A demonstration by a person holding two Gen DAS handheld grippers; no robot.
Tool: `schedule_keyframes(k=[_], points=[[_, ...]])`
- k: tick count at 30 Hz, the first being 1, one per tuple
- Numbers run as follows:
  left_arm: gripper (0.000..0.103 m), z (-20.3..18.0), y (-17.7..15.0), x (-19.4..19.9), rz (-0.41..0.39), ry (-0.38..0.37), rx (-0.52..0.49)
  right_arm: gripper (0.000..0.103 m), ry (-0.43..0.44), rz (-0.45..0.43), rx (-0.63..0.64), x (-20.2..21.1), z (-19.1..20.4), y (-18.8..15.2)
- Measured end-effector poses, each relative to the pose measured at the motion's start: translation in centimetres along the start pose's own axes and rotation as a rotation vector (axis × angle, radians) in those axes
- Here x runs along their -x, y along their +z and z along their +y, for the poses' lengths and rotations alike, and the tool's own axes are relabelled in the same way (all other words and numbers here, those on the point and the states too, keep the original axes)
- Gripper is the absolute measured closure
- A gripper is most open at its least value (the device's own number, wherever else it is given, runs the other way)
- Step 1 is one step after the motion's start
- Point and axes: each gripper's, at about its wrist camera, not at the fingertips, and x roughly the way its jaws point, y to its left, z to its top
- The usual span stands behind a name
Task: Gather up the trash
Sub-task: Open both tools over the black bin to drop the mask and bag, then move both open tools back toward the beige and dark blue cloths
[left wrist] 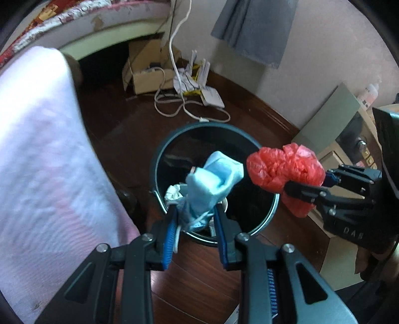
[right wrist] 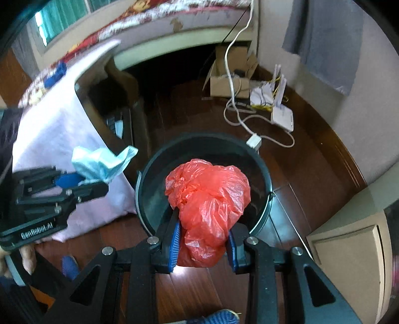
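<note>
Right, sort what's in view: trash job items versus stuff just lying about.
Job:
- blue face mask, held in left gripper
- red plastic bag, held in right gripper
- trash bin
- crumpled paper inside it

Lying about:
- cardboard box
- white cable
- router
- grey cloth

I'm getting soft, even daylight in both feeds, the pale wall (left wrist: 324, 49) bright while the gap under the bed (right wrist: 174, 64) drops to near black, and a white glare patch sits on the wood floor (right wrist: 189, 271) just under the red plastic bag (right wrist: 209, 197). The white cloth (left wrist: 37, 149) on my left feed is washed out and smeared with motion blur, and the window (right wrist: 49, 20) at the top left corner of the right feed is soft too. Fisheye bending curves the skirting and bed edge hard, with black vignette at every corner.
</note>
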Motion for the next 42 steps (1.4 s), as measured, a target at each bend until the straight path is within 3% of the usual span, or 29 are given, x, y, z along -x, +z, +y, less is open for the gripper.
schedule_keyframes(k=[5,7,8,9,10,11,15,16,17,23,33,42], points=[[0.071,0.2,0.6,-3.1,0.088,-0.055,0.01,0.07,0.022,0.042,0.032,-2.4,-0.2,0.6],[0.055,0.5,0.6,-3.7,0.079,-0.058,0.029,0.069,0.046,0.09,0.061,-3.8,0.0,0.8],[0.027,0.9,0.6,-3.8,0.067,-0.036,0.051,0.064,0.016,0.112,0.095,-4.6,0.2,0.8],[0.013,1.2,0.4,-3.8,0.051,-0.025,0.067,0.043,-0.028,0.127,0.112,-5.1,0.2,0.6],[0.012,1.6,0.1,-3.5,0.032,-0.005,0.073,0.031,-0.073,0.14,0.114,-5.6,0.0,0.4],[0.012,1.7,-0.1,-3.4,0.032,0.017,0.068,0.025,-0.071,0.129,0.112,-5.6,-0.3,0.2],[0.006,2.4,-1.3,-2.4,0.02,0.084,0.073,0.021,-0.074,0.106,0.088,-5.0,-0.7,0.1],[0.006,2.6,-1.7,-2.0,0.015,0.094,0.08,0.014,-0.077,0.104,0.08,-4.9,-0.8,0.1],[0.005,2.8,-1.9,-1.7,0.012,0.106,0.089,0.0,-0.093,0.112,0.071,-4.8,-0.6,0.1],[0.005,4.1,-3.4,2.2,-0.039,0.158,0.133,0.0,-0.136,0.075,0.089,-2.7,1.2,0.4],[0.004,7.8,-5.4,9.8,-0.128,0.217,0.24,0.0,-0.083,0.021,0.102,2.1,7.2,2.2],[0.004,12.1,-8.4,14.6,-0.187,0.287,0.338,0.0,-0.028,-0.058,0.199,4.6,15.1,4.3]])
